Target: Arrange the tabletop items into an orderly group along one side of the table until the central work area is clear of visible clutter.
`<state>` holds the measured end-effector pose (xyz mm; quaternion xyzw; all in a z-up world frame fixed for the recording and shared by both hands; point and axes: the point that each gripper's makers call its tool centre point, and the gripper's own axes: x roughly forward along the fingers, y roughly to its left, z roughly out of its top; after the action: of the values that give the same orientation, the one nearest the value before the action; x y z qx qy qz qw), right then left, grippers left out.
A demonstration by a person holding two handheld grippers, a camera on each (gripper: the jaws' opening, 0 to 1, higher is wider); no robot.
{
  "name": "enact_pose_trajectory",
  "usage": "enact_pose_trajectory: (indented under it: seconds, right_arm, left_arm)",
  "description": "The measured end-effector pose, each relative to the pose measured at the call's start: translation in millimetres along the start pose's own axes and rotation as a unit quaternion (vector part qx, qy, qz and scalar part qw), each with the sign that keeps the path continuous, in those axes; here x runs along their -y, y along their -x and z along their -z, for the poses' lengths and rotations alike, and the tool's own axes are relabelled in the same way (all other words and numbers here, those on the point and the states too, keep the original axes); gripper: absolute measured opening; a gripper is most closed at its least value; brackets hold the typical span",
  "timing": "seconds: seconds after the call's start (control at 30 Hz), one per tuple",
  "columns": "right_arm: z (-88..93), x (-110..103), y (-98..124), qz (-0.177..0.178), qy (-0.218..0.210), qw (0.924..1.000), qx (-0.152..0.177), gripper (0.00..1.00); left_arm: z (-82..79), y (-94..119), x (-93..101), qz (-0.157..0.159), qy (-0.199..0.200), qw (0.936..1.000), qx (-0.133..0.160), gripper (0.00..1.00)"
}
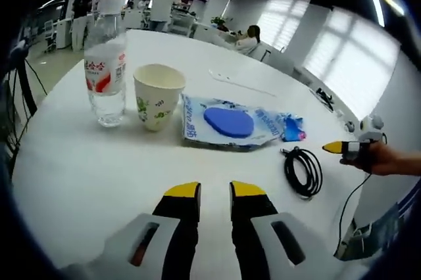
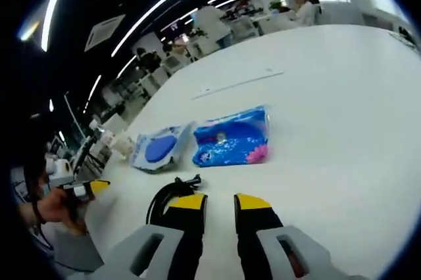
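In the left gripper view, the left gripper (image 1: 215,191) hangs over the near part of the white desk (image 1: 79,175), its yellow-tipped fingers (image 1: 182,192) slightly spread with only bare desk showing in the narrow gap between them. Beyond it a row of things stands across the desk: a clear water bottle (image 1: 105,63) with a red-and-white label at the far left, a paper cup (image 1: 158,96) just beside it, then a flat blue-and-white wet-wipe pack (image 1: 227,122) and the end of a blue packet (image 1: 293,127) touching its right edge. A coiled black cable (image 1: 302,171) lies nearer, to the right. In the right gripper view, the right gripper (image 2: 220,202) hovers low over the desk, fingers (image 2: 252,202) likewise a little apart and holding nothing; the coiled cable sits just left of its left finger, and the blue packet rests farther out beside the wet-wipe pack.
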<state>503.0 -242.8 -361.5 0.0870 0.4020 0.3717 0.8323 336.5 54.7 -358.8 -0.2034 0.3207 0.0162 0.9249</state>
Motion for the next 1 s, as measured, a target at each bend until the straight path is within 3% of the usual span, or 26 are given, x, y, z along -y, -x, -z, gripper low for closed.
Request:
enact_pose_trajectory:
  seconds: [0.1,0.13,0.37,0.47,0.57,0.8,1.0]
  right_arm:
    - [2.1,2.0,9.5,0.000,0.004,1.0000,0.005,0.18]
    - [2.8,1.3,13.6,-0.001,0.007,1.0000,0.006,0.18]
    - [-2.1,-4.5,23.3,-0.015,0.066,0.9977,0.006,0.24]
    - [-3.9,-16.4,32.3,-0.022,0.090,0.9957,0.002,0.27]
    - [-0.9,-9.0,33.4,-0.030,0.104,0.9941,0.000,0.31]
    - [8.3,-22.2,50.5,-0.040,0.143,0.9888,-0.008,0.35]
    - [11.6,-37.5,57.3,-0.046,0.181,0.9823,-0.006,0.47]
  left_arm:
    - [-6.7,11.9,2.5,-0.005,-0.007,0.9999,0.009,0.17]
    - [-9.8,20.0,-8.2,-0.005,-0.009,0.9999,0.012,0.17]
    - [-23.3,43.3,-27.3,-0.002,-0.021,0.9994,0.026,0.20]
    - [-27.7,49.3,-28.1,0.009,-0.019,0.9993,0.031,0.23]
    - [-29.7,60.2,-25.8,0.018,-0.042,0.9986,0.028,0.27]
    - [-23.8,79.5,-31.1,0.022,-0.070,0.9970,0.026,0.29]
    - [-16.3,91.2,-22.9,0.036,-0.093,0.9949,0.017,0.33]
